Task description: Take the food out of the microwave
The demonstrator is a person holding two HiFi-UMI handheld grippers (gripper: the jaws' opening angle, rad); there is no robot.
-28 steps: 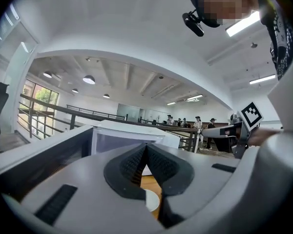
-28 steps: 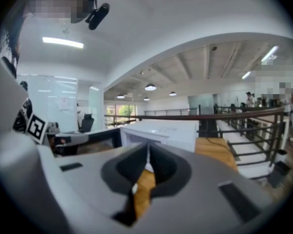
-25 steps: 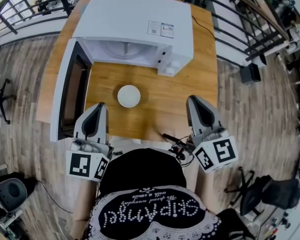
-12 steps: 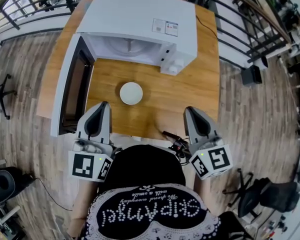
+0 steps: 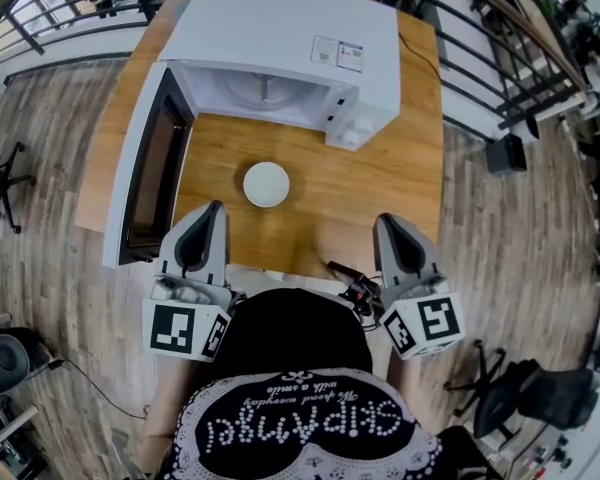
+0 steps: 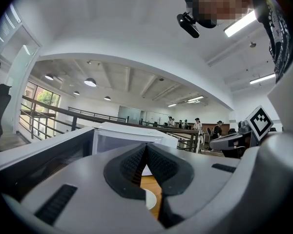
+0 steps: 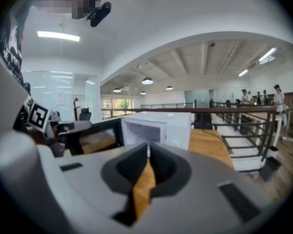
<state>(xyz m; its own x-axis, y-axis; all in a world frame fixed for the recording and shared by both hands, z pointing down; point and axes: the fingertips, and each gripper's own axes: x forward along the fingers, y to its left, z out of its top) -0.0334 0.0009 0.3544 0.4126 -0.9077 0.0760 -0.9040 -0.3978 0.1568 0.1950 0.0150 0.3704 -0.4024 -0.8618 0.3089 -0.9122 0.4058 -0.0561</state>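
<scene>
A small white dish [image 5: 266,184] sits on the wooden table [image 5: 380,183], in front of the white microwave [image 5: 280,38]. The microwave's door [image 5: 145,183] is swung open to the left, and only the turntable shows in its cavity [image 5: 265,93]. My left gripper [image 5: 211,211] is shut and empty at the table's near edge, left of the dish. In the left gripper view the left gripper [image 6: 145,148] points at the microwave [image 6: 127,133], with the dish [image 6: 150,199] just below its tips. My right gripper [image 5: 389,222] is shut and empty too, right of the dish. In the right gripper view the right gripper [image 7: 148,154] faces the microwave [image 7: 158,126].
The person's dark top [image 5: 300,388] fills the near side of the head view. Black railings [image 5: 500,58] run behind and to the right of the table. Office chairs [image 5: 5,363] stand on the wood floor at left and right. A cable [image 5: 345,278] lies at the near table edge.
The right gripper has drawn back a little toward the person and sunk slightly. The left gripper and the dish have stayed put.
</scene>
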